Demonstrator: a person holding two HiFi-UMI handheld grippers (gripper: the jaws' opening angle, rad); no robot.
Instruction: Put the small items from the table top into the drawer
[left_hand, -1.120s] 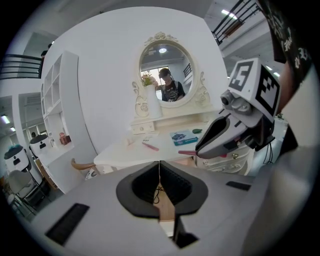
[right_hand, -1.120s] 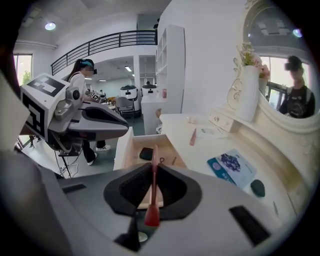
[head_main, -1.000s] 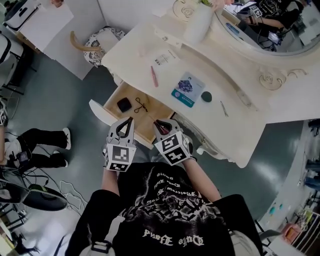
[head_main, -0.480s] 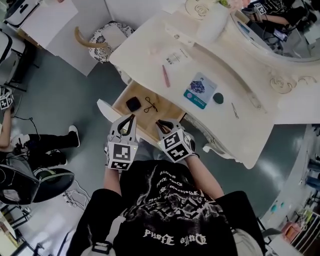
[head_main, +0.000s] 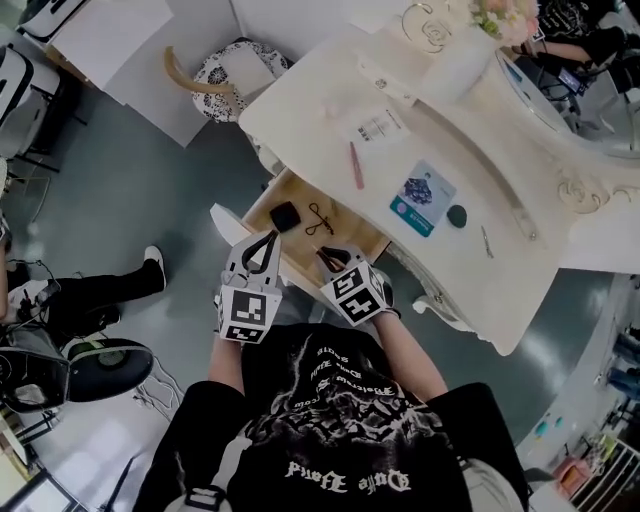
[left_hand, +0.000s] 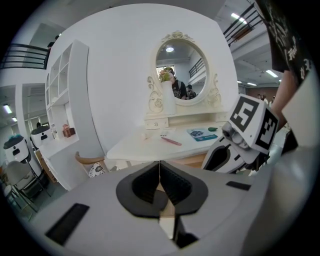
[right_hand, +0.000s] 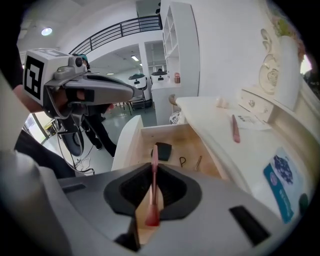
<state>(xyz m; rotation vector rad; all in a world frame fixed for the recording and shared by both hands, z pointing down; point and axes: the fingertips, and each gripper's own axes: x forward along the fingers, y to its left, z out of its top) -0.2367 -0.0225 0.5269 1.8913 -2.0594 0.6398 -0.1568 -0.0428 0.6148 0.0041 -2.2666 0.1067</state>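
Note:
The cream dressing table (head_main: 520, 290) has its wooden drawer (head_main: 262, 205) pulled open. In the drawer lie a black square pad (head_main: 284, 215), a black clip (head_main: 320, 218) and a thin gold pin (right_hand: 198, 162). My right gripper (head_main: 329, 257) hangs over the drawer's near right corner, shut on a slim pink stick (right_hand: 154, 152). My left gripper (head_main: 267, 238) is beside it at the drawer front, shut and holding nothing. On the table top lie a second pink stick (head_main: 355, 165), a blue card (head_main: 423, 200), a dark green round piece (head_main: 457, 215) and a small metal piece (head_main: 485, 240).
A white paper label (head_main: 378, 125) and a vase of flowers (head_main: 470, 50) stand further back on the table, under the oval mirror (left_hand: 177, 75). A patterned stool (head_main: 225, 75) stands left of the table. A seated person's legs (head_main: 90, 290) are on the floor at the left.
The right gripper has sunk toward the drawer with the pink stick still in its jaws. The left gripper has shifted along beside it. Both stayed shut.

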